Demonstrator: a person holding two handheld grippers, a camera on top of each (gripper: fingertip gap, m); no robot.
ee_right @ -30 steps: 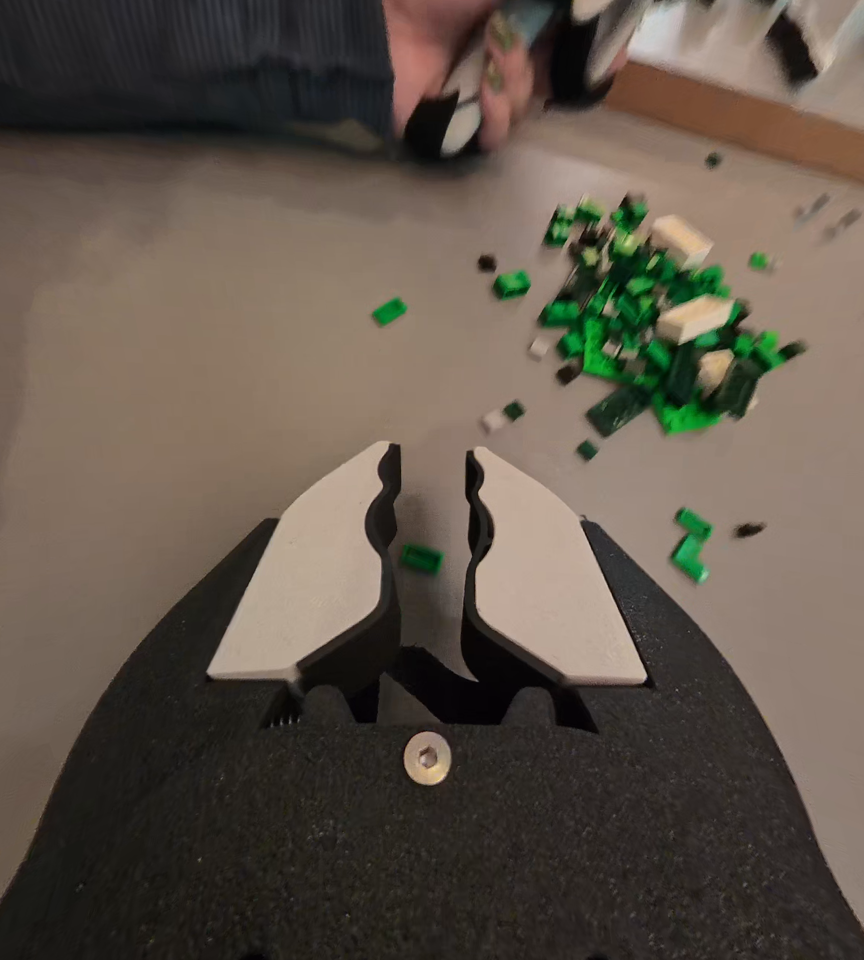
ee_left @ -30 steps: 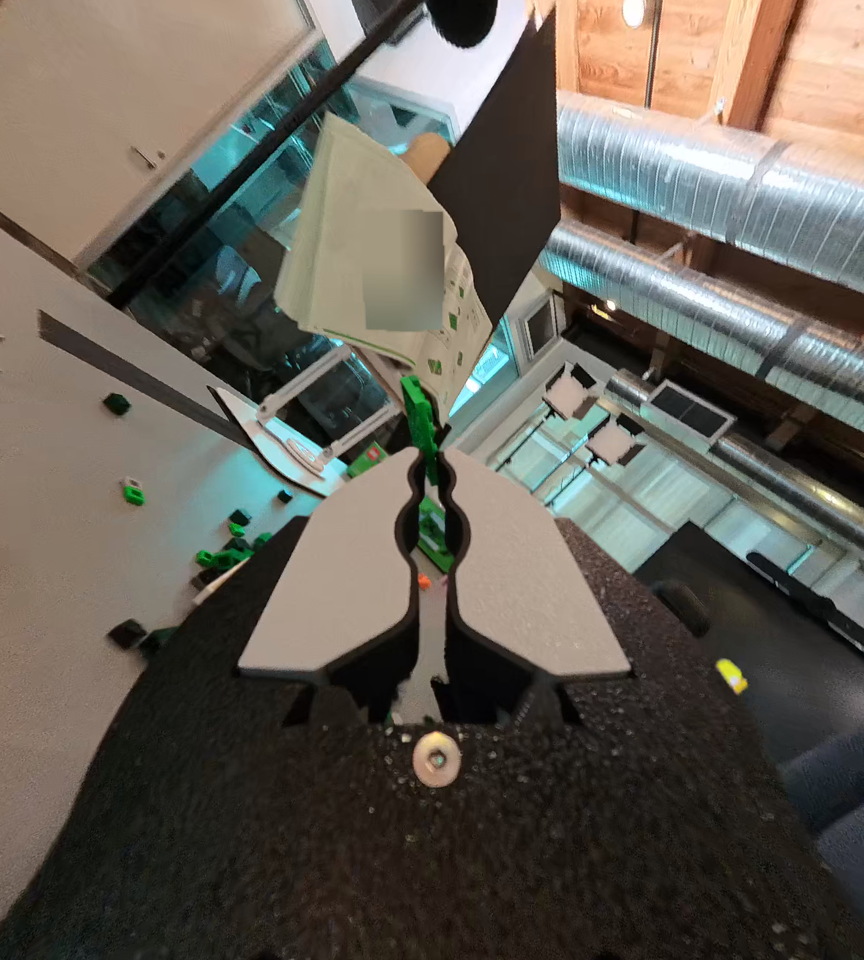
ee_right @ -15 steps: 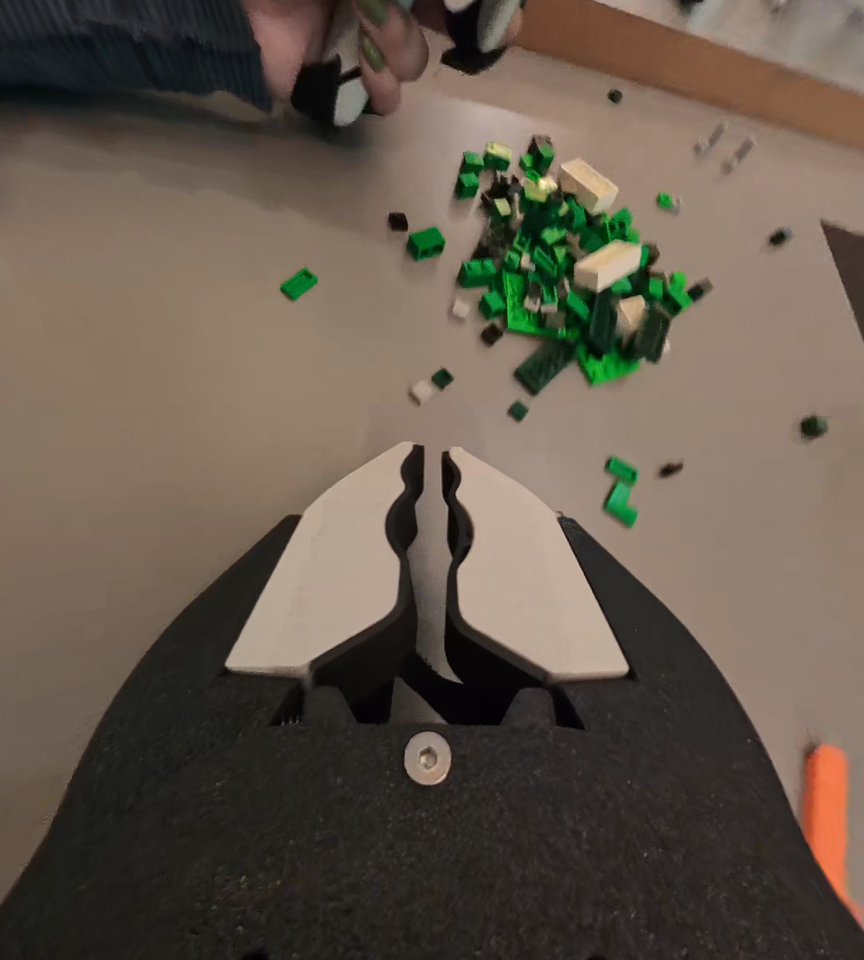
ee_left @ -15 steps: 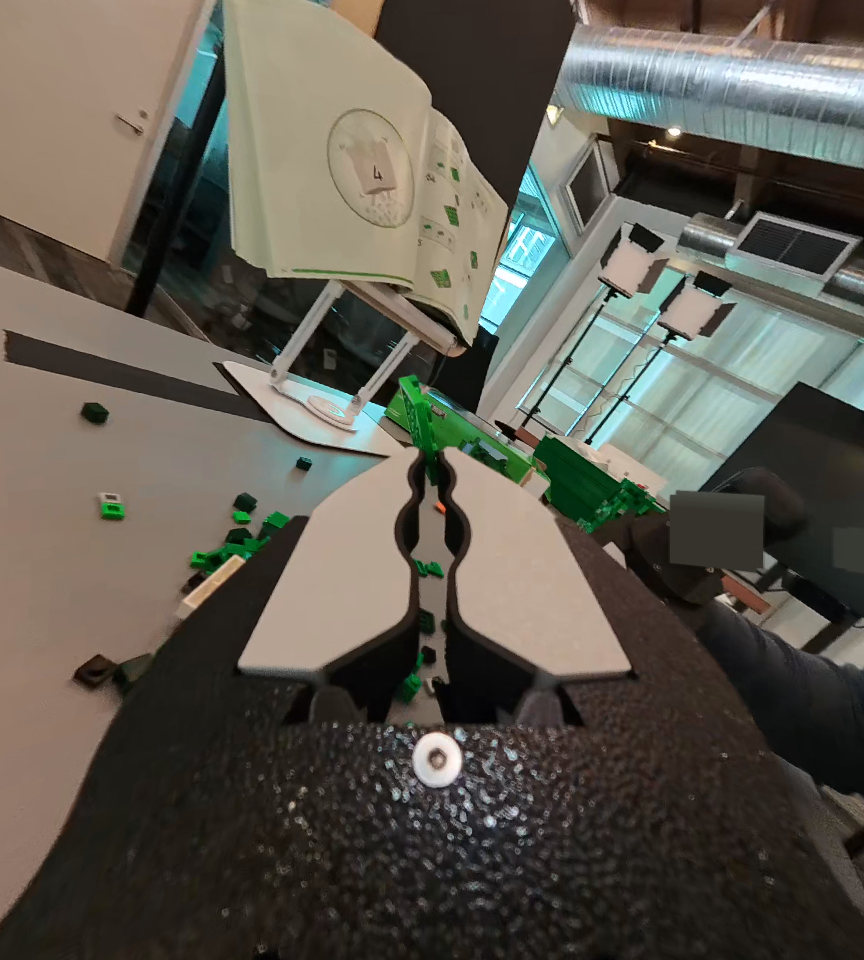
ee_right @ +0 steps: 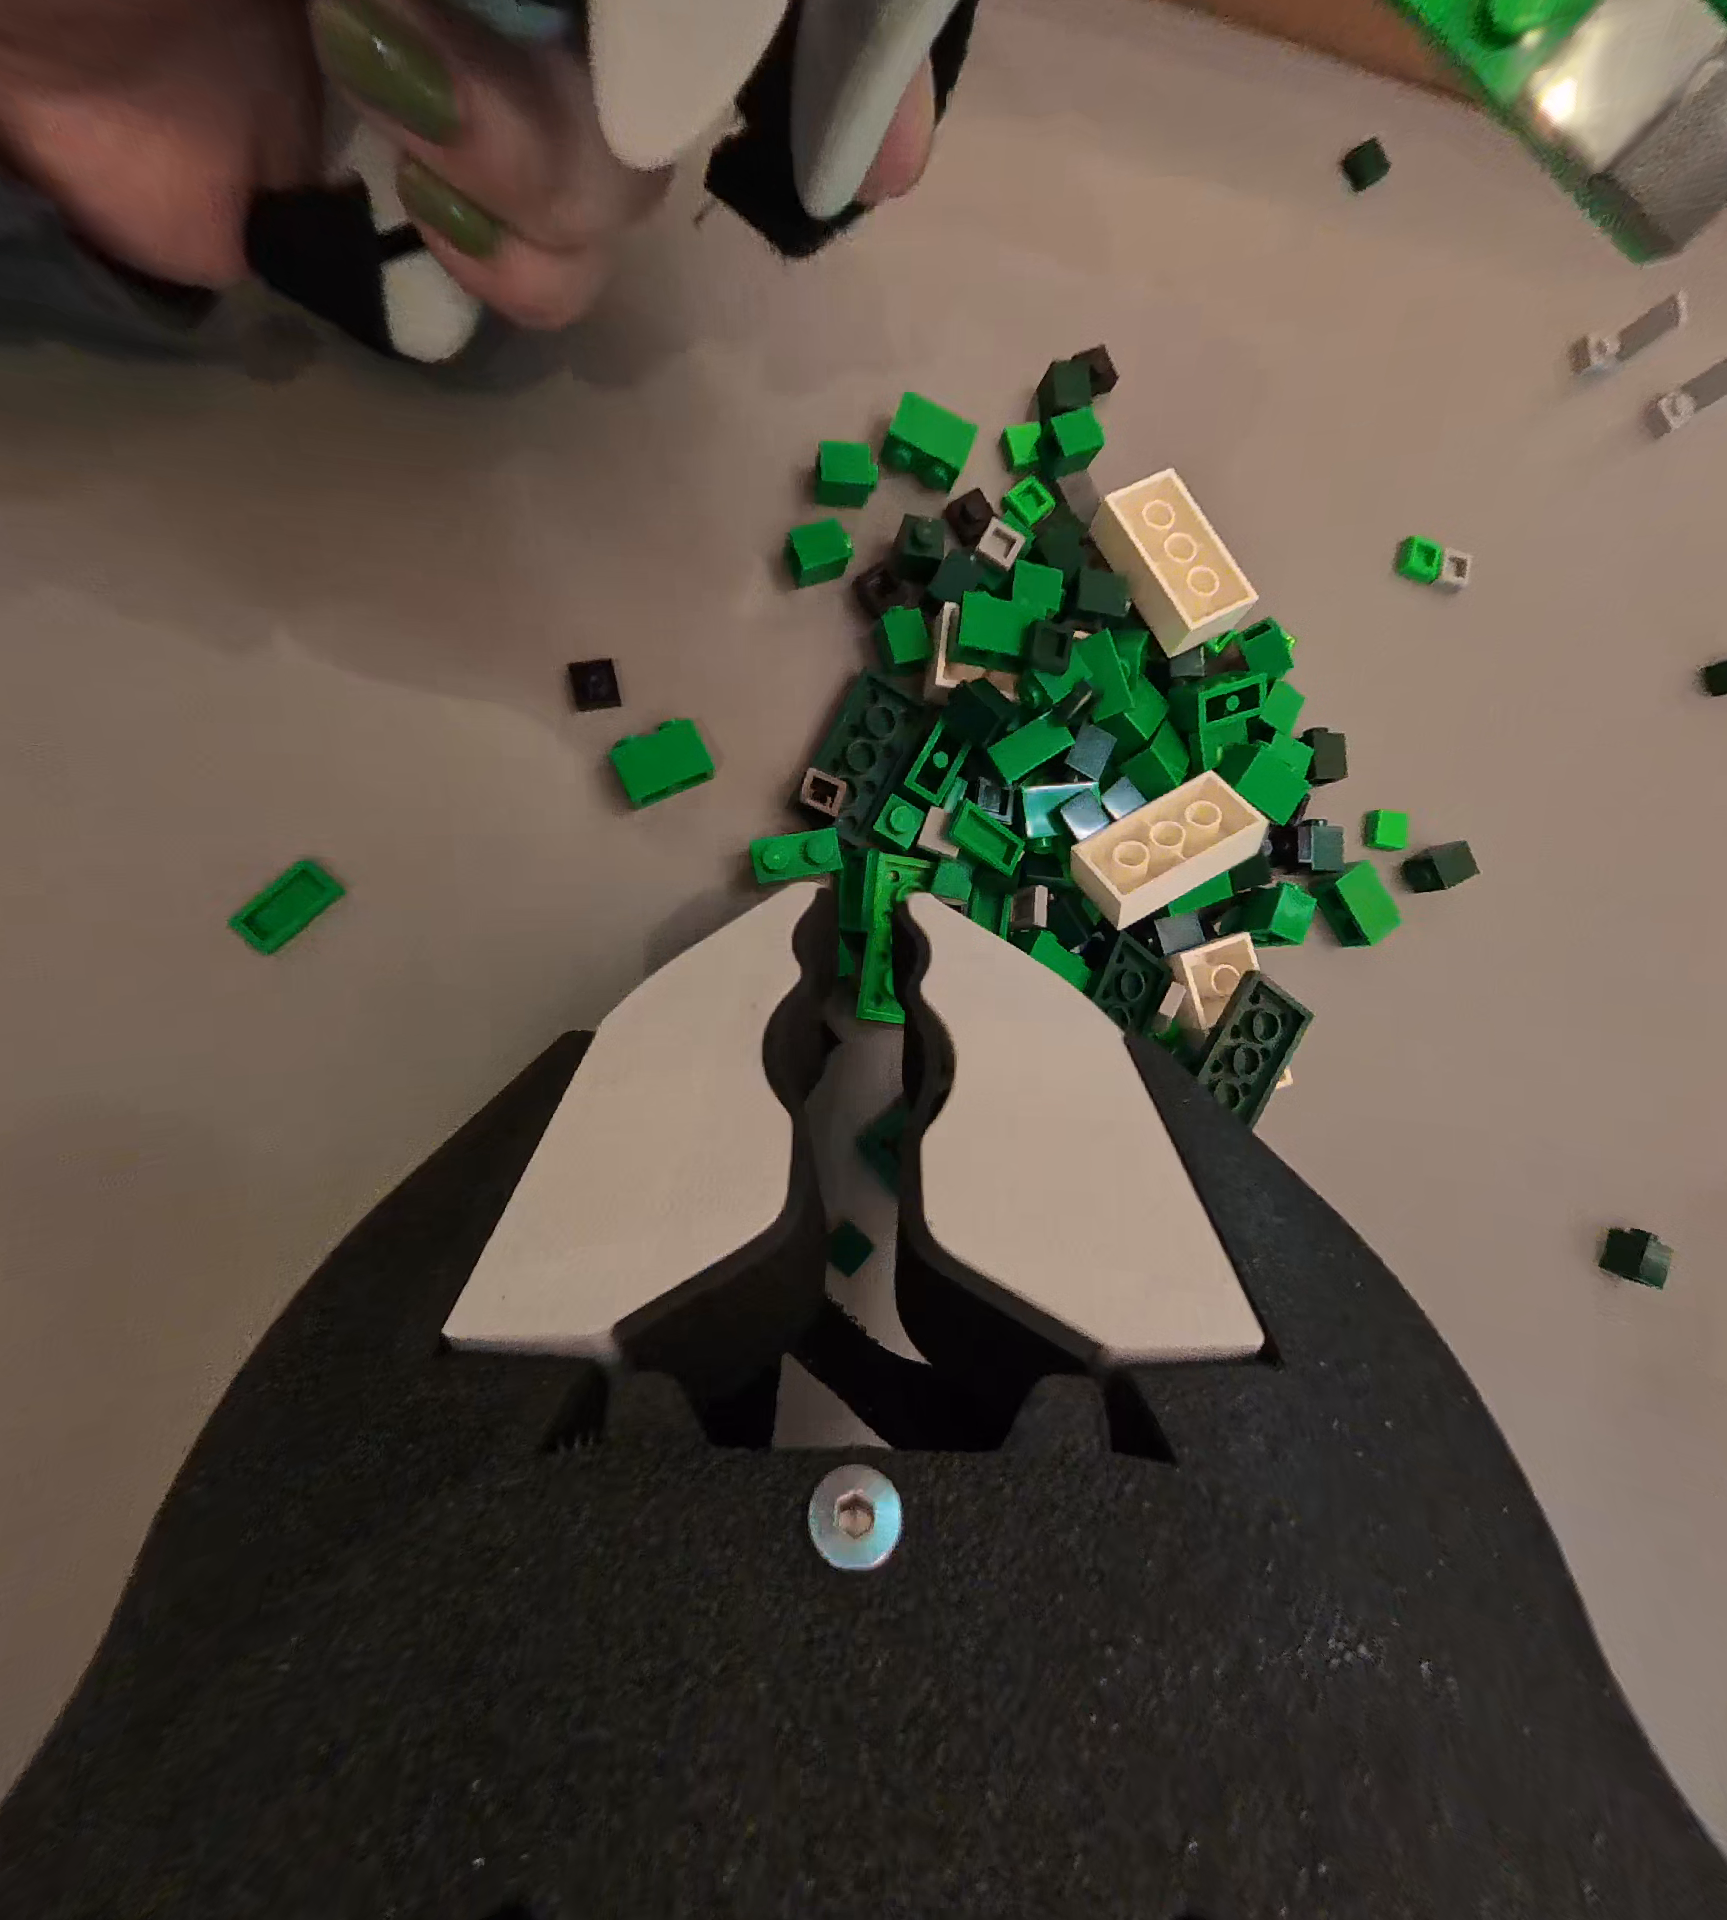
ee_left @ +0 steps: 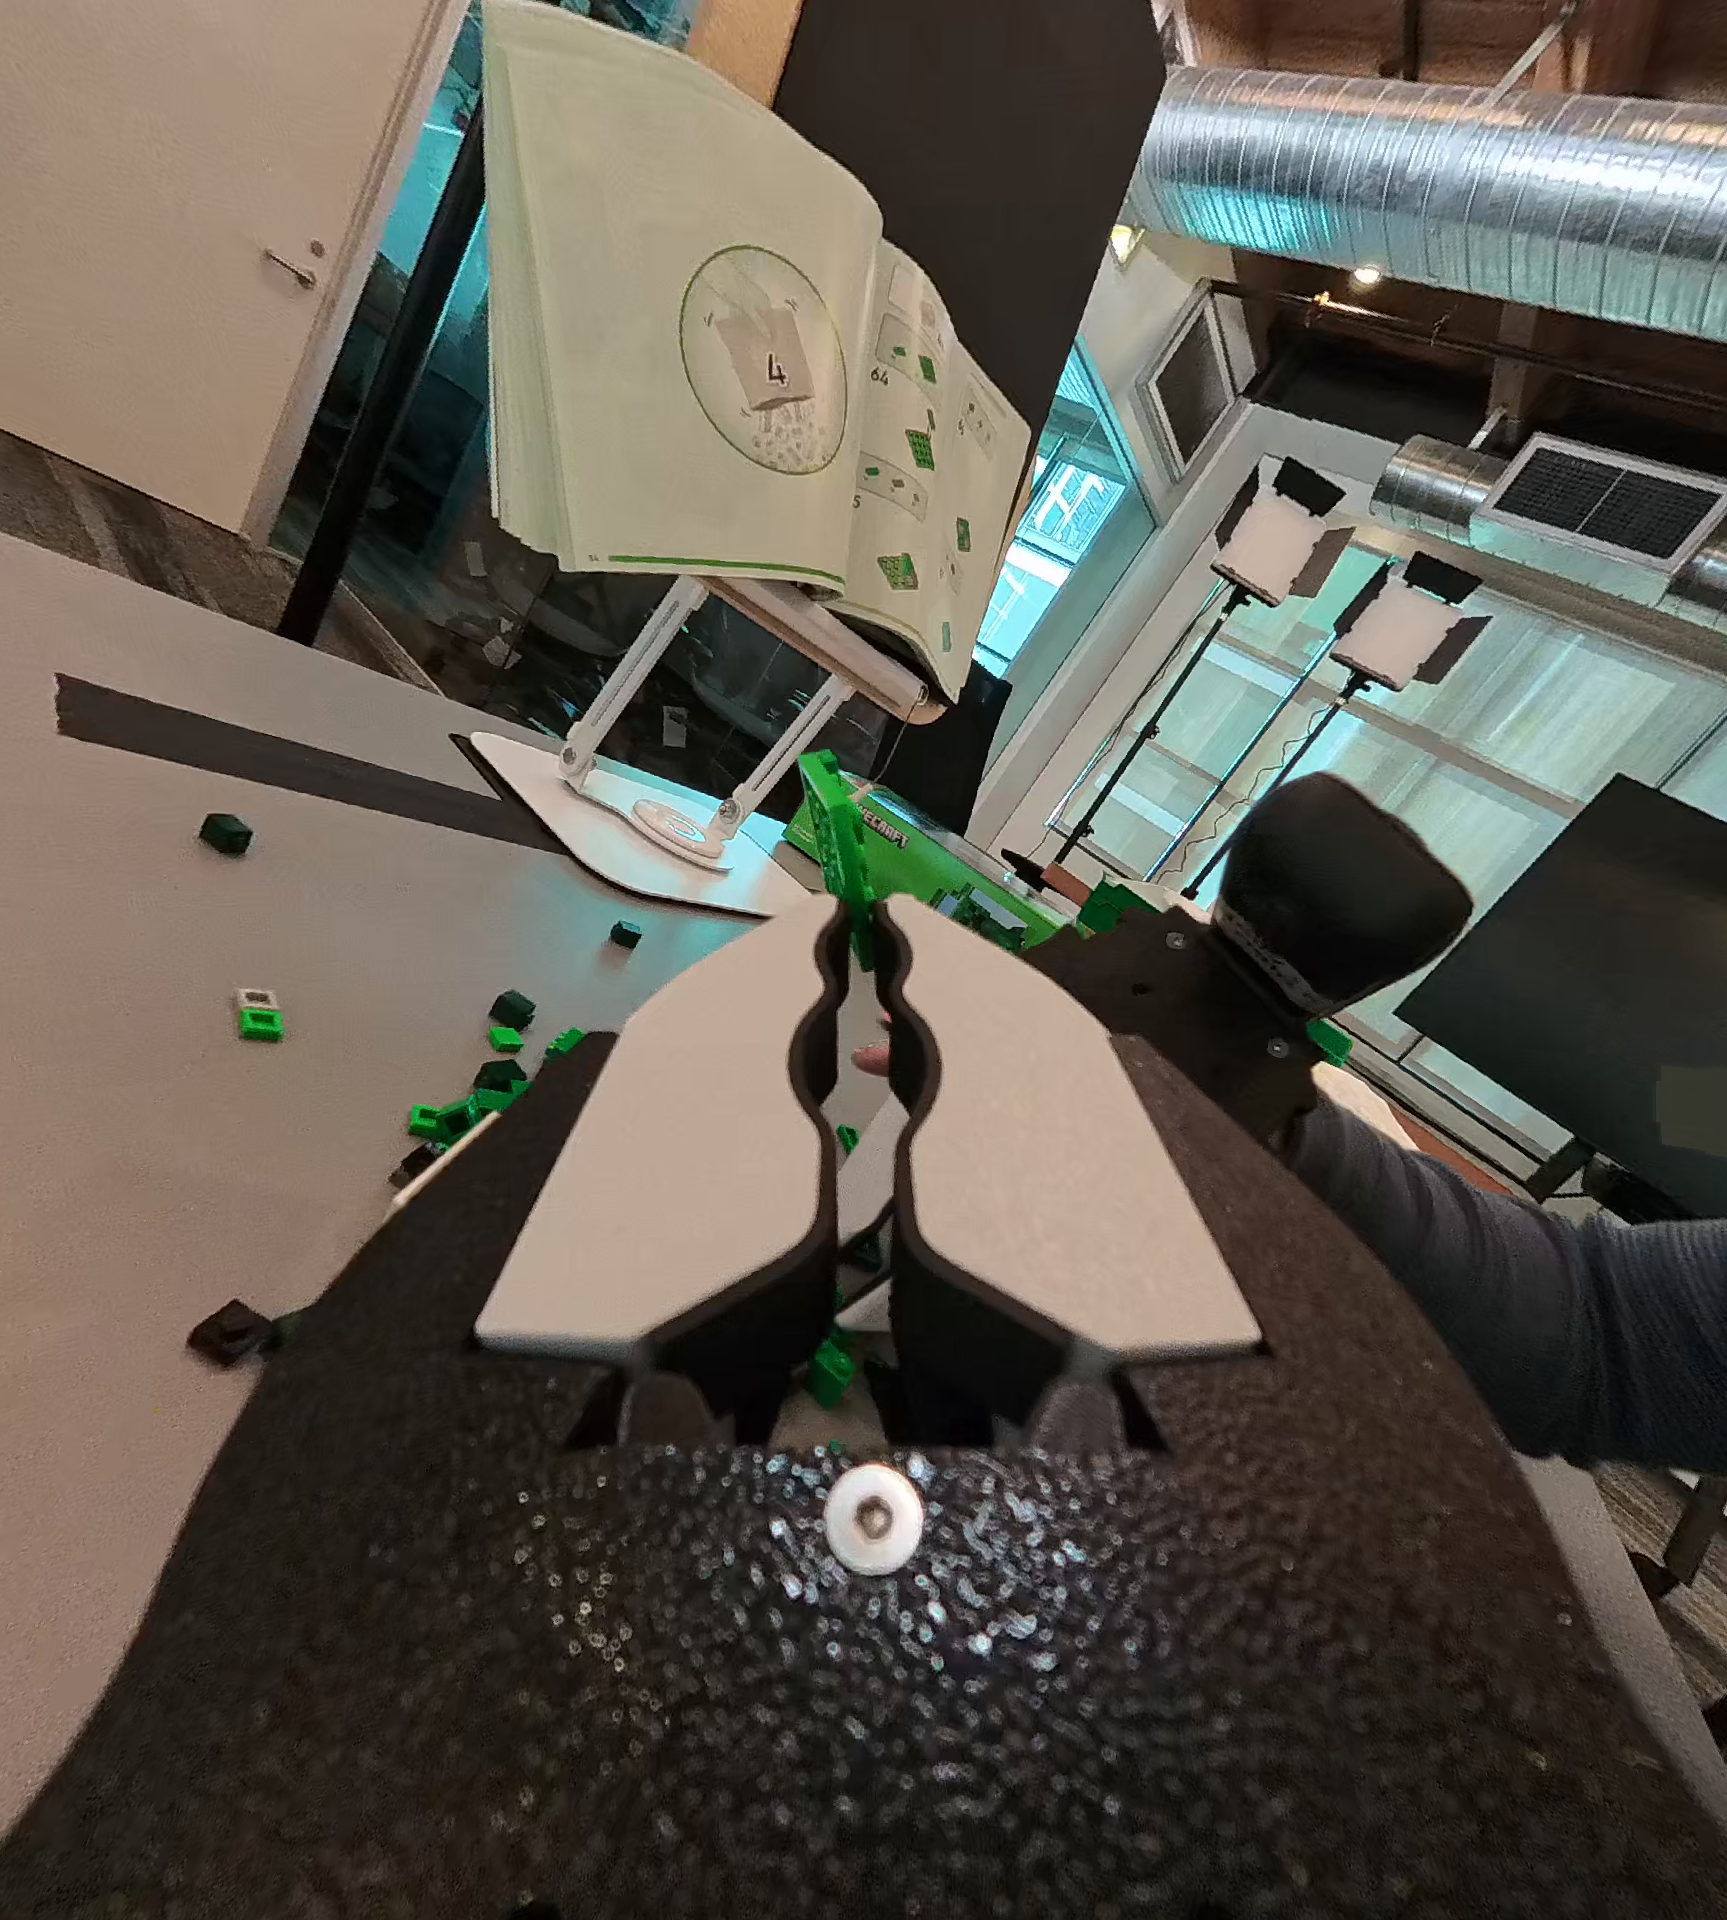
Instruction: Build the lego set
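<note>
Nearly closed and empty, right gripper (ee_right: 864,914) noses into the brick pile (ee_right: 1077,748); may scatter bricks; left gripper (ee_left: 864,920) pinches a green plate (ee_left: 838,831).

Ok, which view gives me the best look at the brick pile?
The right wrist view: the brick pile lies unblocked below the camera. The left wrist view catches only its edge, mostly hidden behind the left gripper.

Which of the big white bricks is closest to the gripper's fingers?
The half-buried white brick at the pile's near edge, just right of the right gripper. The other two white bricks lie farther up the pile.
</note>
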